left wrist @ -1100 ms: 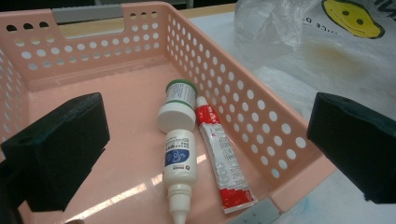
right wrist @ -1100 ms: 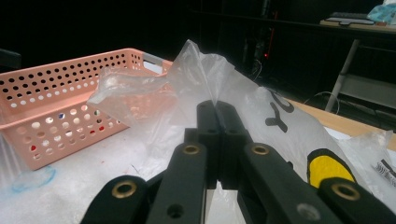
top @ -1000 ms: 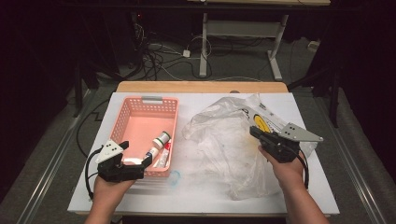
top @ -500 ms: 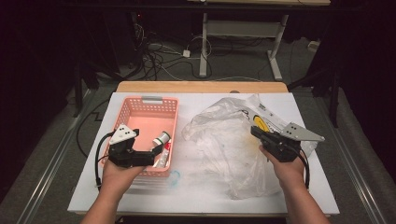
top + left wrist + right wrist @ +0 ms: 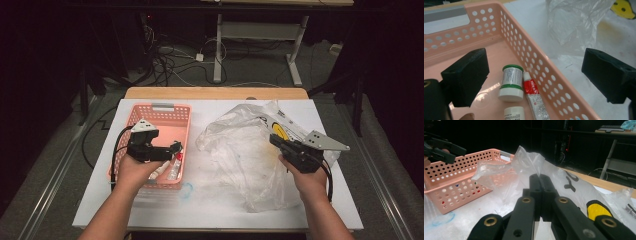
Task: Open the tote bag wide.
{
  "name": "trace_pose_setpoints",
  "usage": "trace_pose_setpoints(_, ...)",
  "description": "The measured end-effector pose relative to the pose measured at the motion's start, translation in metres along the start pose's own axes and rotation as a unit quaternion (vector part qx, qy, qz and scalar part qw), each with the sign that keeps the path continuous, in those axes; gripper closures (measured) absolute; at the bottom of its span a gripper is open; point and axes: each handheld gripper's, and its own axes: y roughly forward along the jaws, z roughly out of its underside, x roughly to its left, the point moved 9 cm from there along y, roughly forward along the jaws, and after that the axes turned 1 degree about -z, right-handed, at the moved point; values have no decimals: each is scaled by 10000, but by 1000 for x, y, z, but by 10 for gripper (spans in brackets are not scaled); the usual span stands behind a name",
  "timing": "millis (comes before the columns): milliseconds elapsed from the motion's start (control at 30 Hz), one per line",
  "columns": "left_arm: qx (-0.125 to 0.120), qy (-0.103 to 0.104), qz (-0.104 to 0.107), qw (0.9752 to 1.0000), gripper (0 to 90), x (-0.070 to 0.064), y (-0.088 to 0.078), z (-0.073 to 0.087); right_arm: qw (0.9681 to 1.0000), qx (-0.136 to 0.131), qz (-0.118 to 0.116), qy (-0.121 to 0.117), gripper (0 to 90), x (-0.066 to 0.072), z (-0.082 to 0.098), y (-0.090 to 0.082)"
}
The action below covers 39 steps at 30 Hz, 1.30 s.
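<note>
Table (image 5: 210,210), white-topped, bears everything. Clear plastic bag (image 5: 245,155) sprawls crumpled across its right half, and the right gripper (image 5: 276,141) has its jaws pressed together on a fold at the bag's right side; its own view shows film rising from the shut tips. Pink basket (image 5: 162,111) sits just left of the bag. The left gripper (image 5: 176,148) hovers over the basket's near end, jaws spread, having just narrowed slightly, nothing between them. Below lie a green-capped bottle (image 5: 511,82), a red-and-white tube (image 5: 532,93) touching it, and perhaps a second jar (image 5: 514,113).
</note>
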Motion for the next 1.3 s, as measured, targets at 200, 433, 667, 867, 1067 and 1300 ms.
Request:
trace_pose_setpoints(200, 375, -5, 25, 9993, 100, 3, 13, 5, 10000, 14, -16, 10, 900, -2, 1, 1)
trace_pose_setpoints(433, 757, -70, 136, 9970, 187, 2, 21, 11, 10000, 12, -41, 13, 900, -1, 1, 1)
trace_pose_setpoints(667, 1063, -184, 305, 9937, 321, 5, 29, 16, 10000, -15, -67, -4, 900, 0, 0, 0)
trace_pose_setpoints(867, 1292, -76, 365, 9909, 473, 2, 33, 18, 10000, -12, -37, 24, 900, -2, 0, -1)
trace_pose_setpoints(1067, 1417, -50, 340, 9893, 552, 1, 35, 18, 10000, -9, -29, 12, 900, -2, 0, -1)
trace_pose_setpoints(1300, 1927, -3, 247, 9810, 557, 2, 38, 26, 10000, 11, -48, 6, 900, -2, 1, -1)
